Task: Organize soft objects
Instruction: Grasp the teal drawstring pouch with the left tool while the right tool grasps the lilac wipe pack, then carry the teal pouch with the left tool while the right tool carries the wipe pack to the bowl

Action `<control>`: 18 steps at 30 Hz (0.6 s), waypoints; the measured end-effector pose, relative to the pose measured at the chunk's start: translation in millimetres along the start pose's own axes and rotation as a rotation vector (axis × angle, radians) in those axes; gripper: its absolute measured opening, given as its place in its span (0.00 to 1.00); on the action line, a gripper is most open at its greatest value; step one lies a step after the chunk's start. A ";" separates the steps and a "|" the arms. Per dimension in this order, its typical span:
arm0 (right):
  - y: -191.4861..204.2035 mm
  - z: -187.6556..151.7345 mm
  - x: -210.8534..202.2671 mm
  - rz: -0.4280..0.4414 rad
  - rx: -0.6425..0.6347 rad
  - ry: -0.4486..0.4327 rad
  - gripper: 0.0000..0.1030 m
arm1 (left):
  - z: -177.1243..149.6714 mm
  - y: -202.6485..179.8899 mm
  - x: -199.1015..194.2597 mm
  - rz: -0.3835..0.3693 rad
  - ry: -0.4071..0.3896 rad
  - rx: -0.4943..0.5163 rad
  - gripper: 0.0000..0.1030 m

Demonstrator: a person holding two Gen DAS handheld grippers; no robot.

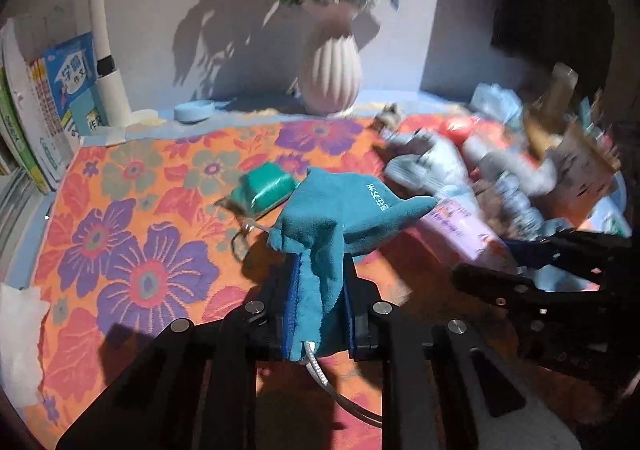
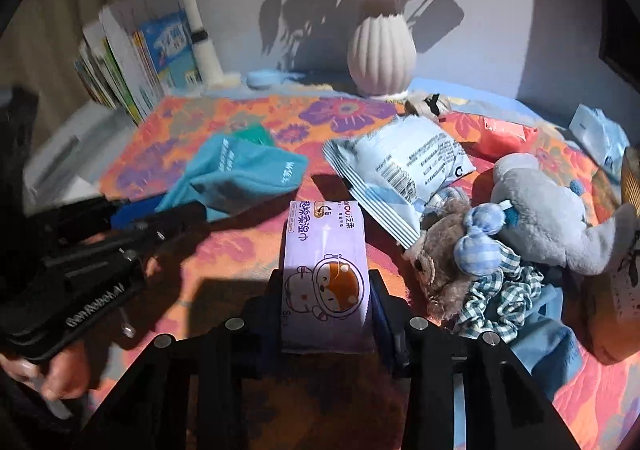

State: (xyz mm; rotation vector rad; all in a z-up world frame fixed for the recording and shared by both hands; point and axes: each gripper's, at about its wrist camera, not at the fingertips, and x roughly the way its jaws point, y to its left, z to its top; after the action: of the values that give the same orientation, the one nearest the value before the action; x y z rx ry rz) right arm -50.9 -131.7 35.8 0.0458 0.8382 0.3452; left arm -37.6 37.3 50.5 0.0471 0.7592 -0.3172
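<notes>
Two soft things are up off the table, one in each claw. The left gripper [image 1: 318,302] is squeezed tight on a floppy teal cloth pouch [image 1: 344,209] with small white letters on it, and a thin silver cord [image 1: 320,370] hangs from the pouch's pinched end. The right gripper [image 2: 326,314] is closed on a flat purple tissue pack [image 2: 325,258] with a cartoon bear in a space helmet. Both sit just above the bright orange flowered tablecloth [image 1: 132,217].

Near the purple pack lie a white and blue striped packet [image 2: 400,165], a brown stuffed bear in a checked dress [image 2: 464,270] and a grey plush toy [image 2: 548,209], all bunched together. A green wrapped block [image 1: 266,185] lies behind the pouch. Further back stand a ribbed pink vase of flowers [image 1: 330,69] and a row of books [image 1: 48,101] by the wall.
</notes>
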 end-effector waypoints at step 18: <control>-45.2 -18.9 -104.7 -0.040 0.137 -0.074 0.37 | 16.8 -84.7 -56.2 -0.136 -0.120 0.089 0.15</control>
State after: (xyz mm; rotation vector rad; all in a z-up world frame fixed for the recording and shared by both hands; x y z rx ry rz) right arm -116.6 -209.4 90.7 0.1678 0.7874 0.2466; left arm -89.9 -31.0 107.2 0.0598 0.6302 -0.4790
